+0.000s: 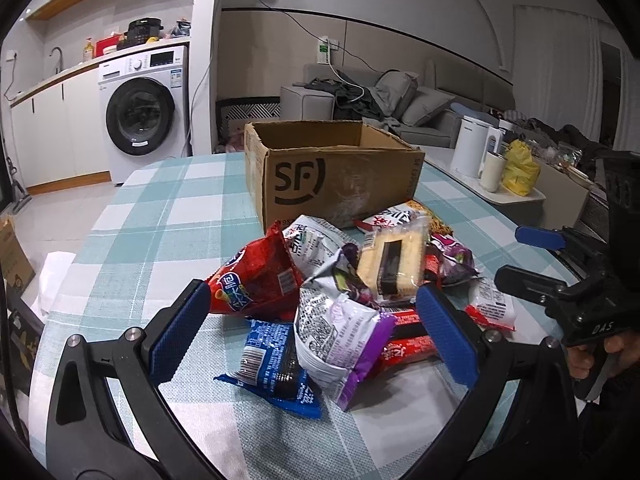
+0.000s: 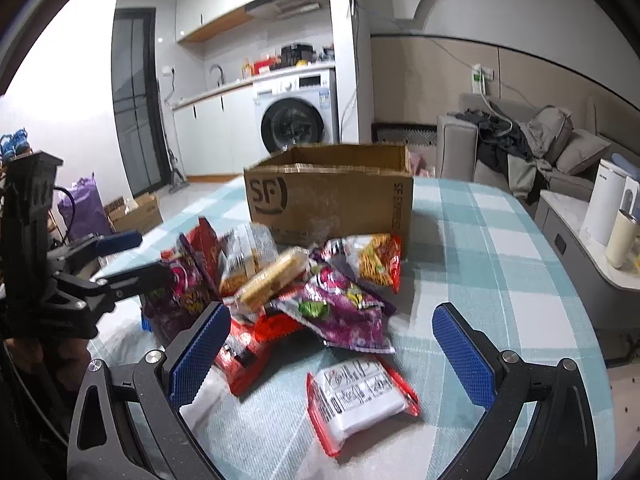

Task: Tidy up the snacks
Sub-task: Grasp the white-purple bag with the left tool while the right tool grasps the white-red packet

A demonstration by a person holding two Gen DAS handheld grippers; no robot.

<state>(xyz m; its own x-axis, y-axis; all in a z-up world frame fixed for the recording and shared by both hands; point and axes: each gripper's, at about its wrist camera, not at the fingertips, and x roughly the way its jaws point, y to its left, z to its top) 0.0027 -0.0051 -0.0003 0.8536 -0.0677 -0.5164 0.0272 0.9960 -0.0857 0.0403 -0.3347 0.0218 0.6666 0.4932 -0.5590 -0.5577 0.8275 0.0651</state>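
In front of the open brown cardboard box (image 1: pixel 336 176) printed with a black logo, a loose heap of snack packets lies on the table (image 1: pixel 168 216), which is covered by a teal and white checked cloth. The heap touches the box's near wall. On top sits a clear-wrapped yellow sponge cake with a dark filling (image 1: pixel 394 266); around it lie a crumpled red foil bag (image 1: pixel 256 280), a silver and purple packet (image 1: pixel 340 332) and a flat blue wrapper (image 1: pixel 276 372). A little apart, nearest the right wrist camera, a red-edged white packet (image 2: pixel 360 392) lies alone on the cloth.

The left gripper (image 1: pixel 312 332) hangs low over the near side of the heap with its jaws spread wide, the silver and purple packet lying between the blue pads, not yet pinched. The right gripper (image 2: pixel 332 360) hovers likewise with jaws spread and empty, roughly over the red-edged white packet.

Nothing shows inside the box from here, so the sorting seems to be at its start, with the first pick in hand. The next move calls for lowering one pair of jaws onto a single packet, closing on its crimped edge rather than its puffed middle, then lifting it clear of its neighbours and over the box's rim.
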